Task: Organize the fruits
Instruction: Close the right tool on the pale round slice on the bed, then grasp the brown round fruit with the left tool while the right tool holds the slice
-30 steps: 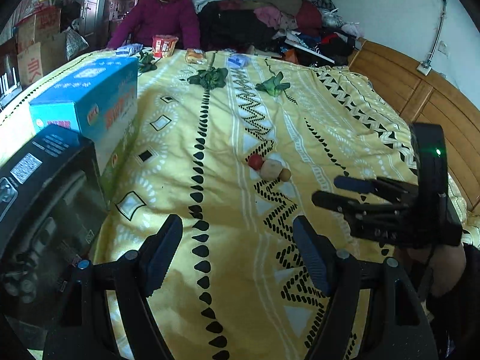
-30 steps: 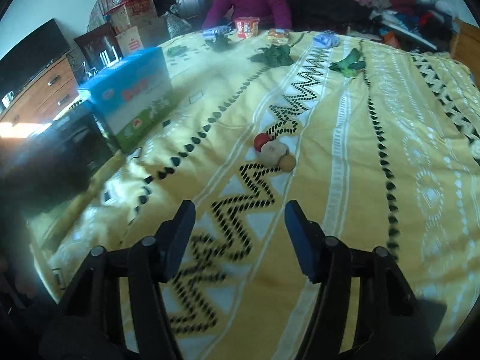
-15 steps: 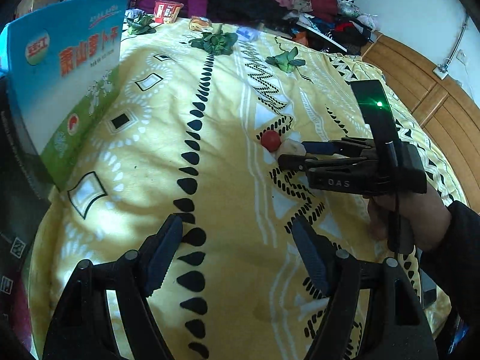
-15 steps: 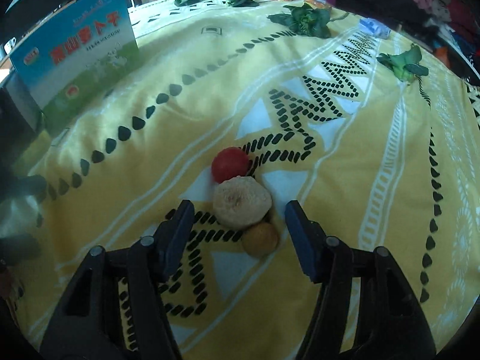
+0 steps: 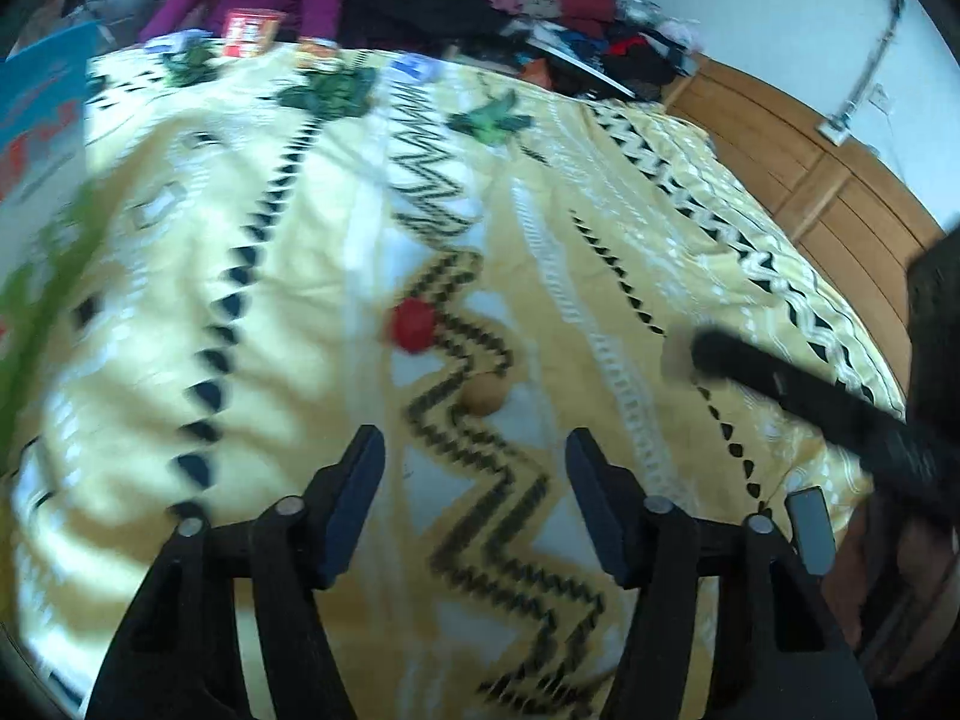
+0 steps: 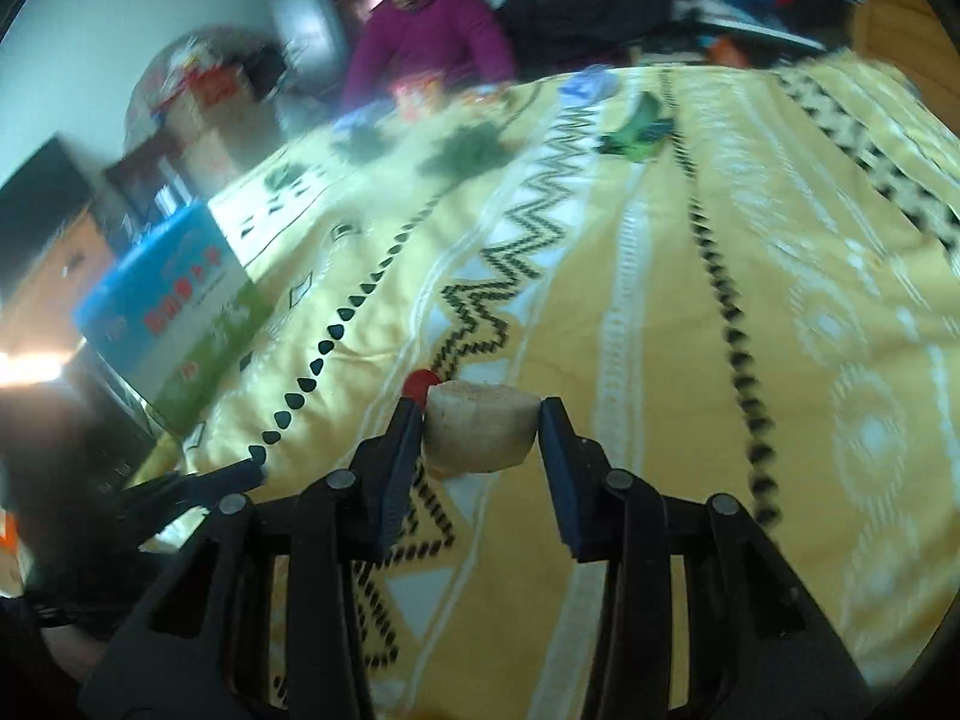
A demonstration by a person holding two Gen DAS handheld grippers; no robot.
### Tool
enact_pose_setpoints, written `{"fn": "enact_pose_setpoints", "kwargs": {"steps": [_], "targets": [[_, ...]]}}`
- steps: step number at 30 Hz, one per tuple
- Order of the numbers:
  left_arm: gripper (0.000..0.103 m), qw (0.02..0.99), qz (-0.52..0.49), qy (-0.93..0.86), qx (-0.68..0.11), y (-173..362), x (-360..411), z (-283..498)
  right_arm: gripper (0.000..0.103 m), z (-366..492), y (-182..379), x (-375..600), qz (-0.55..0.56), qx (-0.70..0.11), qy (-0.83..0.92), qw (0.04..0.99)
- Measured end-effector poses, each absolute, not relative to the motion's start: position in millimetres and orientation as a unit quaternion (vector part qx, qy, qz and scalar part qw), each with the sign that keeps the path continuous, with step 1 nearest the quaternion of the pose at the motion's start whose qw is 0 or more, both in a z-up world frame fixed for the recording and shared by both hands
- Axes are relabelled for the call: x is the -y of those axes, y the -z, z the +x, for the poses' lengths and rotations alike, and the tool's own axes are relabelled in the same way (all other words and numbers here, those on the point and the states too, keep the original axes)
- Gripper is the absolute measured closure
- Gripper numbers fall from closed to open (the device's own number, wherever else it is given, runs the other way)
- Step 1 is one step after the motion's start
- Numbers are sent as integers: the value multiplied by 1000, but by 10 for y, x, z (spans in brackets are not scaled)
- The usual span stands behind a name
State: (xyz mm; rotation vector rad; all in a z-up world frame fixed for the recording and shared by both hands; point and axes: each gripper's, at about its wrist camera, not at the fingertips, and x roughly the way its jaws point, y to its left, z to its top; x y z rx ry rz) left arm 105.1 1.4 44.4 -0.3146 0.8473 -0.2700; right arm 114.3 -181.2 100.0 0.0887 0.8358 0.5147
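On the yellow patterned bedspread point(image 5: 300, 276) lie a red fruit point(image 5: 413, 327) and a small orange fruit point(image 5: 483, 396). My left gripper point(image 5: 471, 450) hovers just short of the orange fruit. Its jaws are closing, and nothing is between them. My right gripper point(image 6: 481, 417) holds a pale round fruit point(image 6: 480, 441) above the bedspread. Its jaws are closing, and the pads press on the fruit's sides. From the left wrist, that gripper point(image 5: 699, 354) shows at the right with the pale fruit point(image 5: 673, 355) at its tip. The red fruit point(image 6: 420, 381) peeks out behind the held one.
A blue and green box point(image 6: 174, 312) stands at the bed's left edge. Leafy greens point(image 5: 327, 93) and snack packets point(image 5: 249, 33) lie at the far end. A person in a purple top point(image 6: 426, 18) sits there. Clothes are piled behind, and a wooden bed frame point(image 5: 840, 198) runs along the right.
The right gripper closed on the pale fruit and lifted it away to the right of the other two. The left gripper moved forward toward the orange fruit and its jaws narrowed.
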Motion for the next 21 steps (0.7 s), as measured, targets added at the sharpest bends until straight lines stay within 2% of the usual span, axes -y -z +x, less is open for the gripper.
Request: {"fn": "enact_pose_setpoints", "kwargs": {"steps": [2,4,18,20,21], "targets": [[55,888,-131,142,-417,-360,142,1209,65,1006,-915,1935,57,-409,-236,880],[59,885,-117,138,-430,-263,229,1333,66,922,-851,1998,62,-417,-234,876],[63,880,-110,118,-447,-30,373,1680,66,935,-785,2221,57,-432,-199,878],[79,880,-117,117,-445,-18,336,1673,66,913,-745,2261,63,-442,-193,874],[79,880,-126,120,-443,-21,302,1657,66,894,-729,2279,65,-446,-191,872]]}}
